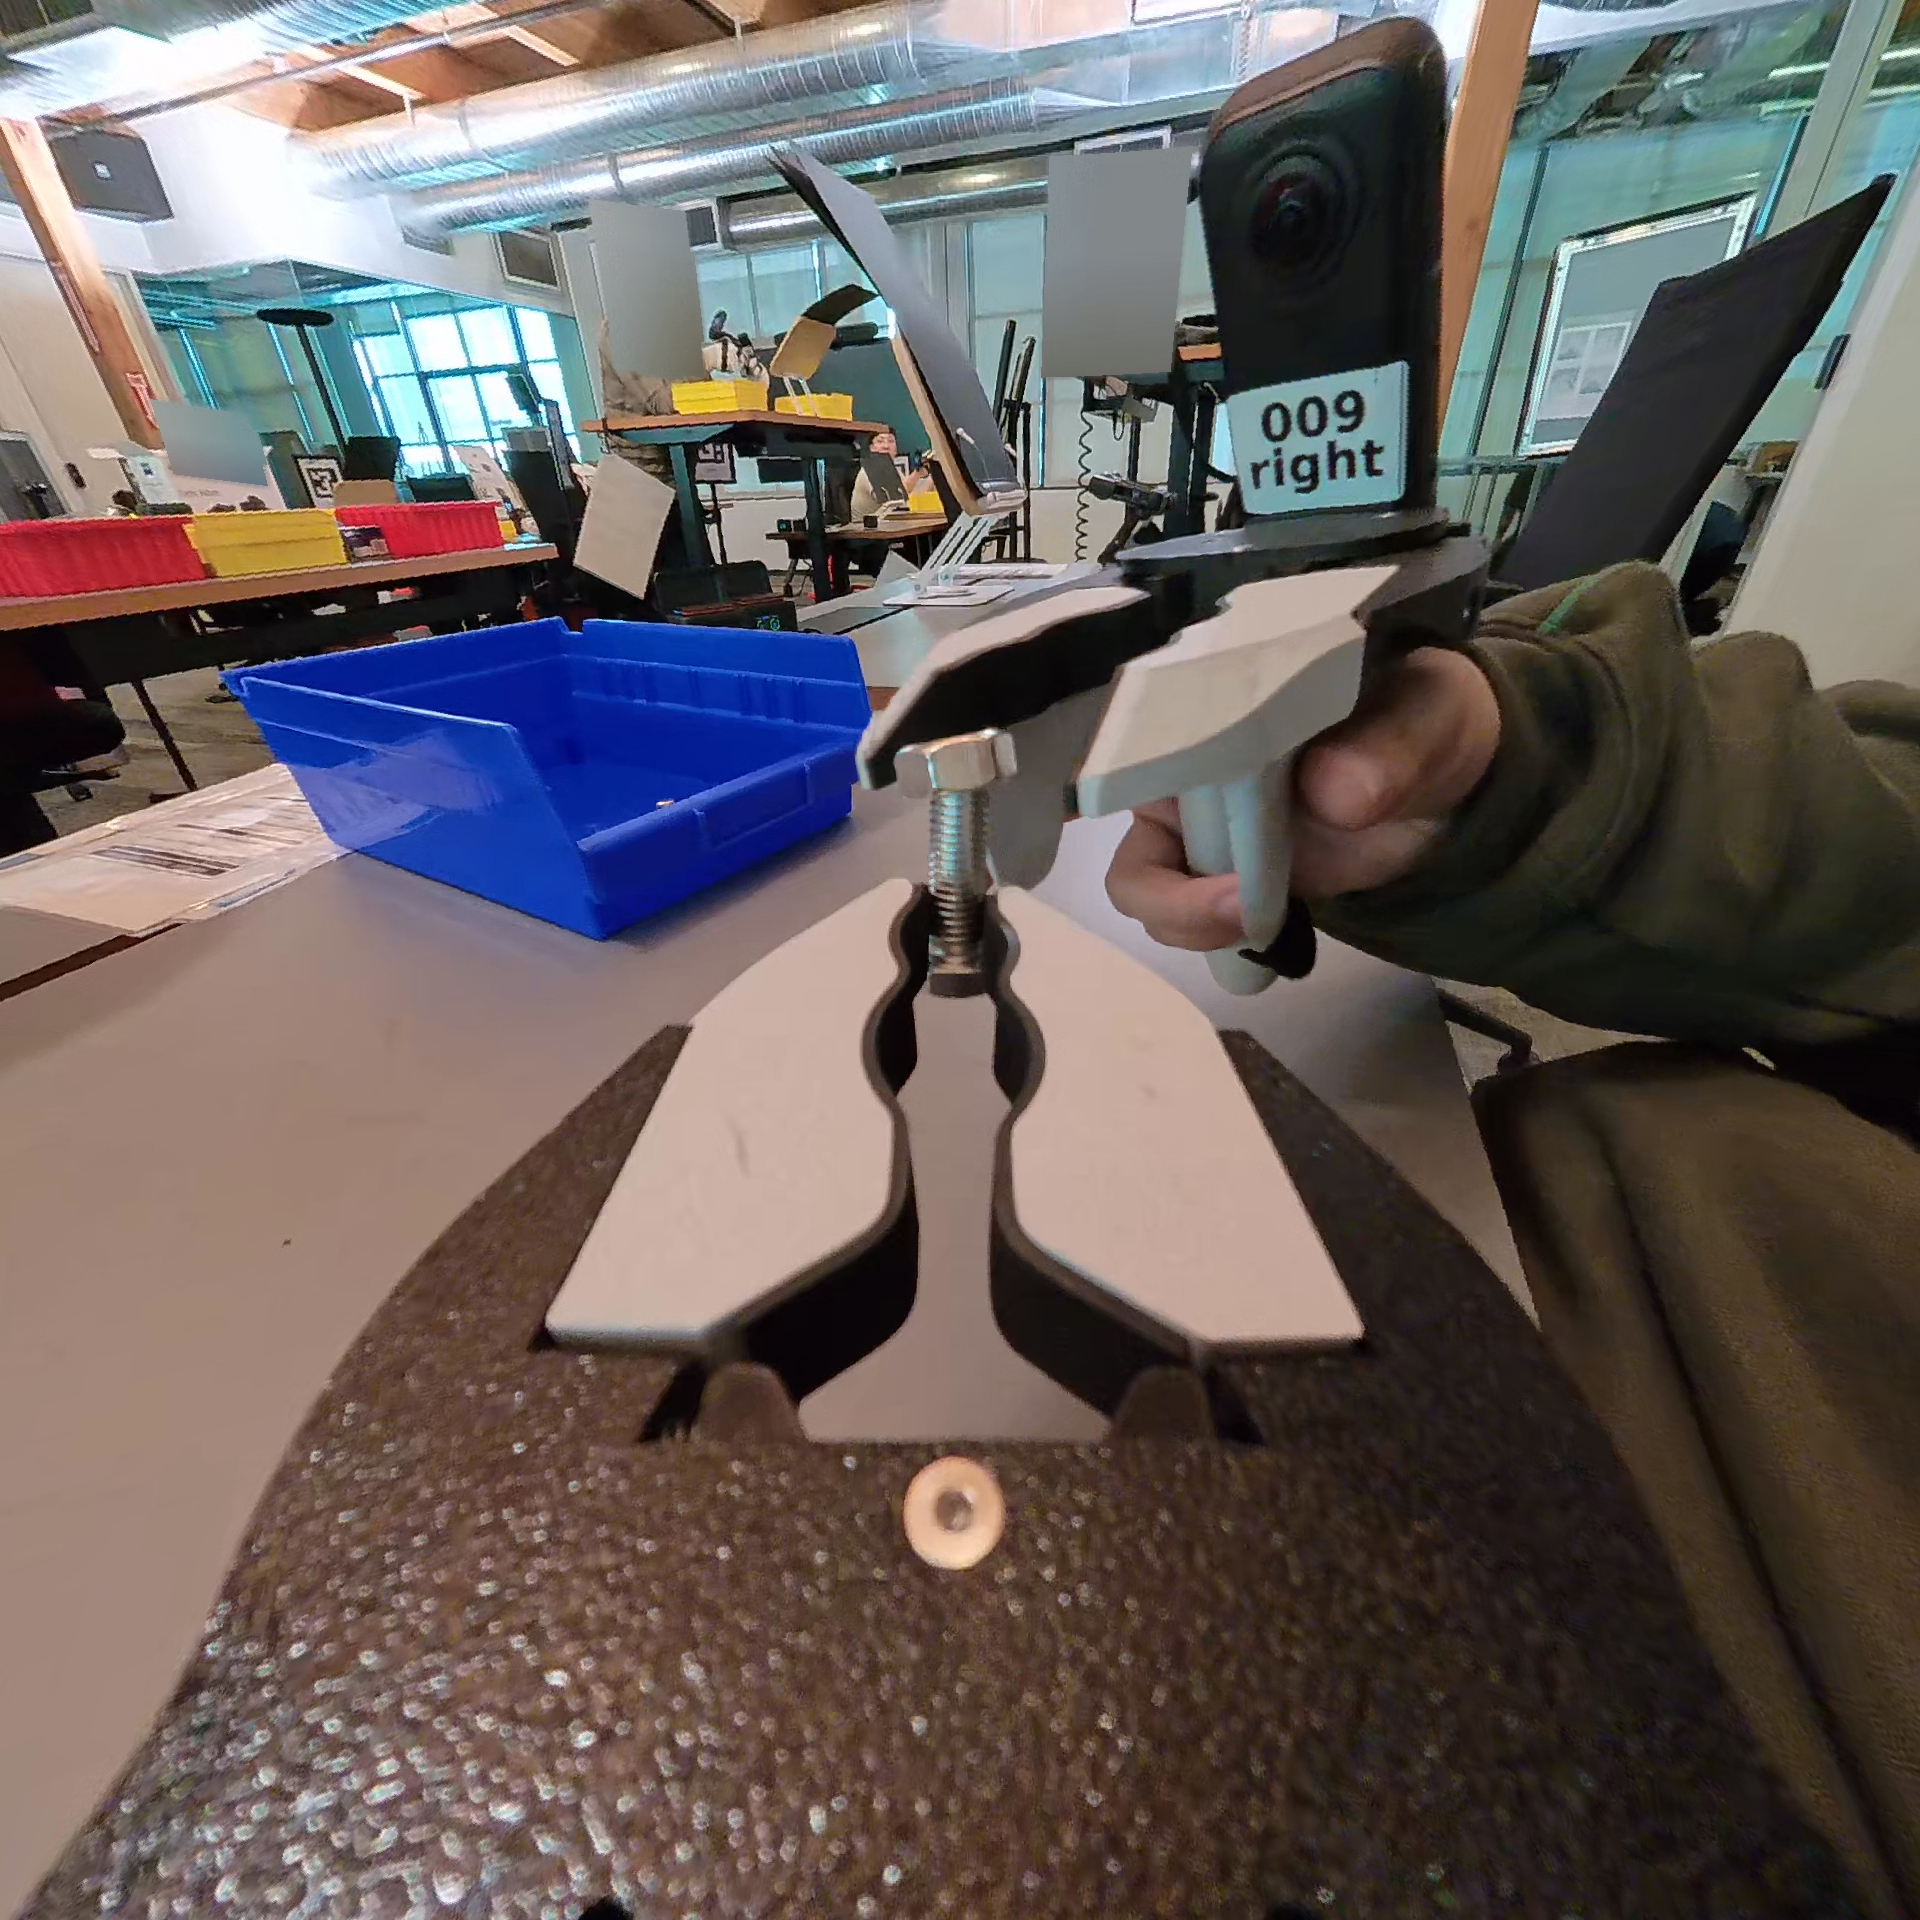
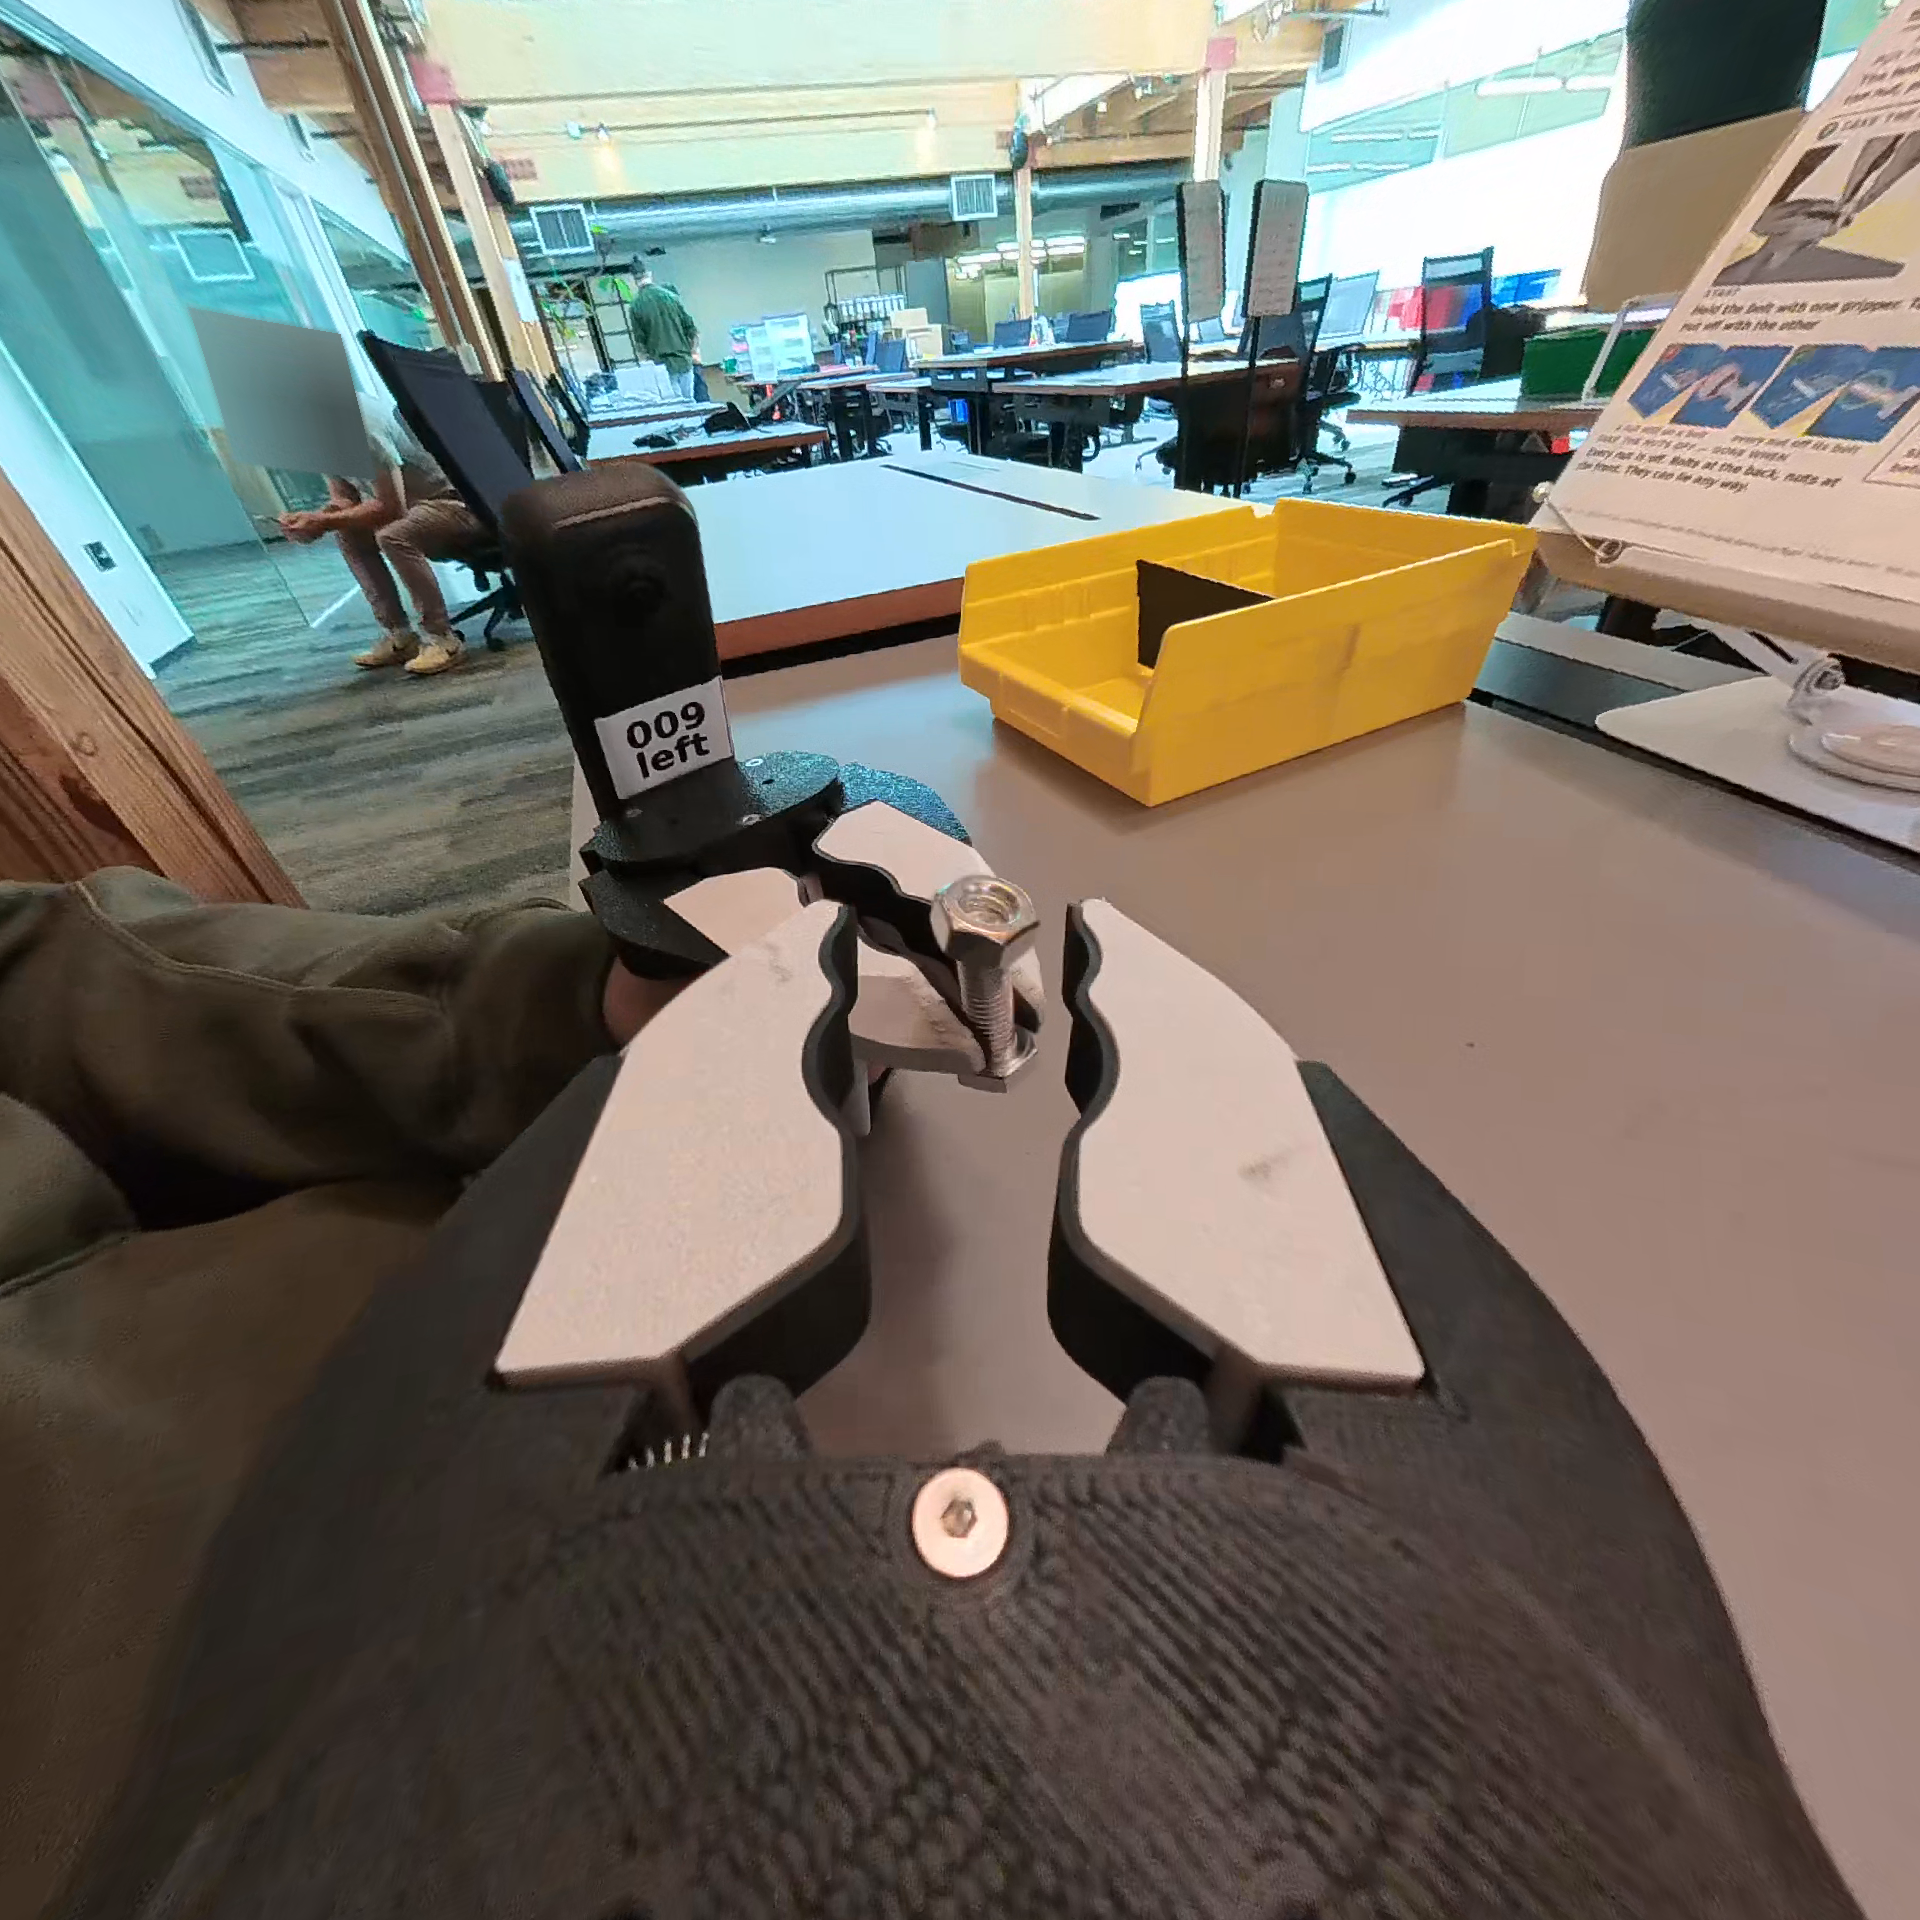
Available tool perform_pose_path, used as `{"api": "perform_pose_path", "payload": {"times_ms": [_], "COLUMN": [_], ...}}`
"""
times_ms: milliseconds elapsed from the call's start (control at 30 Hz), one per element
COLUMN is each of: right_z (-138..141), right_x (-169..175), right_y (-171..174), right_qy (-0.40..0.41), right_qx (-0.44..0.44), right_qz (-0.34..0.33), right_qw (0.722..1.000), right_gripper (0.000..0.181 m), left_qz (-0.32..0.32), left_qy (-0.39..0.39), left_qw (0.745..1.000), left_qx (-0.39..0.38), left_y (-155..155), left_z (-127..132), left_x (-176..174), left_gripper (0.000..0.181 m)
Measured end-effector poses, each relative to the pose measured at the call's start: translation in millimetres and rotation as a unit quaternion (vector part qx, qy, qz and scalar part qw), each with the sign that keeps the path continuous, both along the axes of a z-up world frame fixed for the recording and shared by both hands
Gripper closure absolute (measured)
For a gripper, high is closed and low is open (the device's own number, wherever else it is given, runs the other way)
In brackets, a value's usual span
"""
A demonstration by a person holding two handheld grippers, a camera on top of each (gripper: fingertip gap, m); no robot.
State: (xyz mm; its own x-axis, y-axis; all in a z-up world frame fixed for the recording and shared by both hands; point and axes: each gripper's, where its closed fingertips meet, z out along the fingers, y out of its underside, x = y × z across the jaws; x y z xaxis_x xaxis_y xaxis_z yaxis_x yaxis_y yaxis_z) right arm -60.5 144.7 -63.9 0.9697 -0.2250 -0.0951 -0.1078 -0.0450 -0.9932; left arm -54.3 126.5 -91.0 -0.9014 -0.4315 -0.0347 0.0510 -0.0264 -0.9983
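Note:
My left gripper (image 1: 954, 961) is shut on the lower end of a silver bolt (image 1: 958, 852) and holds it upright above the grey table (image 1: 312, 1091). A hex nut (image 1: 956, 762) sits on the bolt's top end. My right gripper (image 2: 961, 925) is open, with one finger on each side of the nut (image 2: 982, 920), close to it but not closed on it. In the right wrist view the bolt (image 2: 985, 1003) rises from the left gripper's (image 2: 1000, 1055) fingertips. In the left wrist view the right gripper (image 1: 987, 779) comes in from the right, held by a hand in an olive sleeve.
A blue bin (image 1: 561, 758) stands on the table beyond the bolt to the left, with one small piece inside. A yellow bin (image 2: 1236, 655) with a black divider stands at the far right. A printed sheet on a stand (image 2: 1745, 343) is at the right edge. My left and right fingertips are right by each other.

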Motion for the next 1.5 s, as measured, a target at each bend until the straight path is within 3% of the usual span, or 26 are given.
{"api": "perform_pose_path", "payload": {"times_ms": [733,1300,1500], "right_z": [-5.4,-1.6,-2.2], "right_x": [4.6,3.3,3.6], "right_y": [-3.1,-6.4,-6.0], "right_qy": [-0.018,-0.181,-0.164], "right_qx": [-0.029,-0.069,-0.065], "right_qz": [-0.019,-0.041,-0.040], "right_qw": [0.999,0.980,0.984], "right_gripper": [0.161,0.162,0.164], "left_qz": [0.003,-0.013,-0.011], "left_qy": [0.012,0.019,0.020], "left_qw": [1.000,1.000,1.000], "left_qx": [0.008,0.012,0.010], "left_y": [-1.2,-4.7,-4.0], "left_z": [-3.8,-5.1,-4.8], "left_x": [1.5,-2.0,-1.4], "left_gripper": [0.173,0.172,0.172]}}
